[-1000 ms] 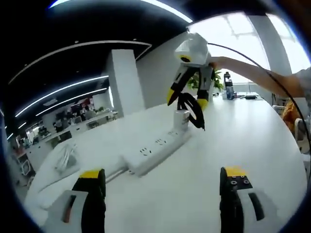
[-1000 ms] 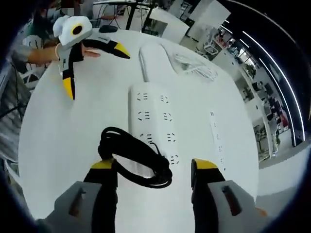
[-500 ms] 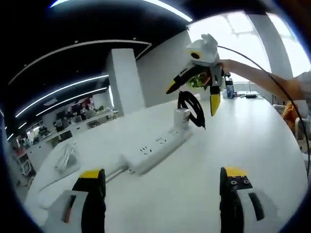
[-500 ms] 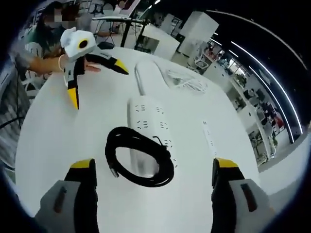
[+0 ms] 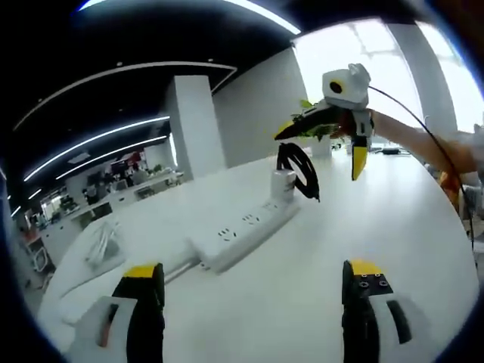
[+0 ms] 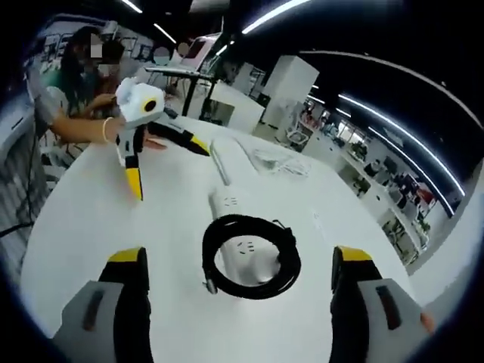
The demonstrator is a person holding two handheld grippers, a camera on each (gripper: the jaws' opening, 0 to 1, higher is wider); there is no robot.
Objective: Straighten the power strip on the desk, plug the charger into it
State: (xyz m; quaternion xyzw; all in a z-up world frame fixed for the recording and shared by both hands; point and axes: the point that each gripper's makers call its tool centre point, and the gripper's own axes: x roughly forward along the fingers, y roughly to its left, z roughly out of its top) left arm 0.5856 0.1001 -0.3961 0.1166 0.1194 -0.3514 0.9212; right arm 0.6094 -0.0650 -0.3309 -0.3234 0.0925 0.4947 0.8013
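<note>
charger (image 5: pixel 283 182) stands plugged in the power strip (image 5: pixel 243 228), between both wide-spread, empty claws.

Right tool (image 5: pixel 344 130) has let go of the coiled black cable (image 6: pixel 252 255) and pulled up and back off the power strip (image 5: pixel 243 231). 1 s ago its jaws sat close around the coil; now they're spread wide with the coil lying free between them, on top of the strip's near end. In the left gripper view it has gone from straddling the white charger (image 5: pixel 282 184) to hanging above and beyond it, toward the table's far edge. Charger is left standing plugged in the strip, cable loop draped beside it.
</note>
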